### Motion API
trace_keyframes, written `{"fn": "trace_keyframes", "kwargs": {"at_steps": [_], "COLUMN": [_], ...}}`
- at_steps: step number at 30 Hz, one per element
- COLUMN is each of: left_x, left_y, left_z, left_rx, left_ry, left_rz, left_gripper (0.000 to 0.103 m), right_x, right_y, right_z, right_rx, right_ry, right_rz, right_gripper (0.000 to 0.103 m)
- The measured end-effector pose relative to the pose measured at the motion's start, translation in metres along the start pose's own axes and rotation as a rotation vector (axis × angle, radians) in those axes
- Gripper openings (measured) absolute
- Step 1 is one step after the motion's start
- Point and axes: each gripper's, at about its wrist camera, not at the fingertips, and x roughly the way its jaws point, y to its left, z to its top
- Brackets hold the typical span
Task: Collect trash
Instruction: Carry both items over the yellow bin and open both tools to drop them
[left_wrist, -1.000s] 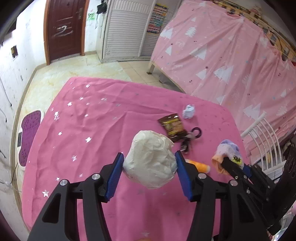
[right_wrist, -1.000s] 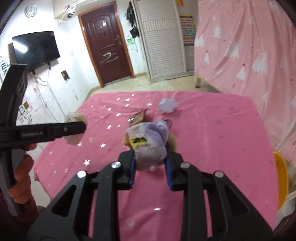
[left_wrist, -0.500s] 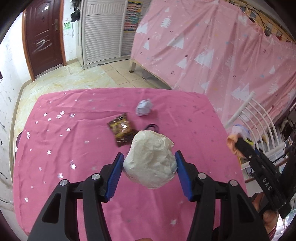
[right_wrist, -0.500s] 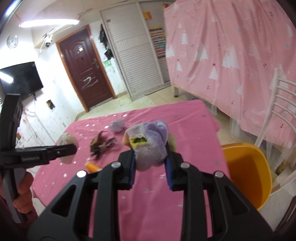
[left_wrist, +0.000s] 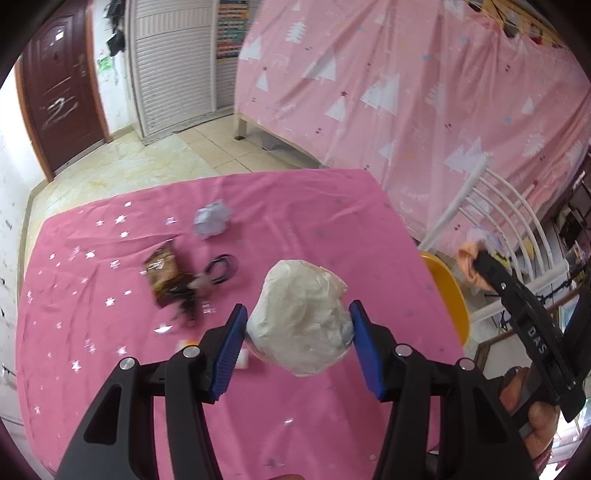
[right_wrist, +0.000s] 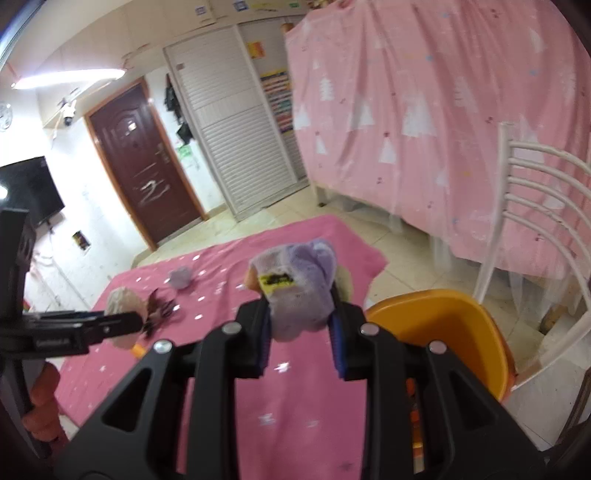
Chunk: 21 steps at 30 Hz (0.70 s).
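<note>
left tongs gripping paper wad, right tongs gripping sock

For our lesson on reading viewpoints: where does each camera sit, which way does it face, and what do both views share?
Left wrist: sits on the left claw, looking down at the table; its fingers clamp a white wad; the right claw and a hand show at right.
Right wrist: sits on the right claw, facing the bin; clamps a purple wad; left claw at left.
Shared: table, door, bin, both wads.
</note>
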Motion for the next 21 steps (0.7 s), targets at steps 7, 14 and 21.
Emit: {"fn": "trace_keyframes", "kwargs": {"at_steps": [7,14,21], "left_x": [0.008,0.015,0.037], "left_y": [-0.049,-0.111,-0.156], "left_z": [0.013,0.023,0.032], "left_rx": [0.058,0.135,0.178], "left_ry": [0.039,0.062,0.091], "left_rz": [-0.089,-0.12,-0.133], "left_gripper": [0.051,0.051,0.05], "right_x": [-0.001,0.009,0.016], "right_y": [-0.052,-0.091,-0.117], "right_z": [-0.002,-0.009,-0.019], "right_rx": [0.087,0.159,0.206], "right_ry": [-0.013,0.01,0.035], "right_rz": [-0.067,-0.144,-0.188], "right_gripper": [0.025,0.025,0.026]}}
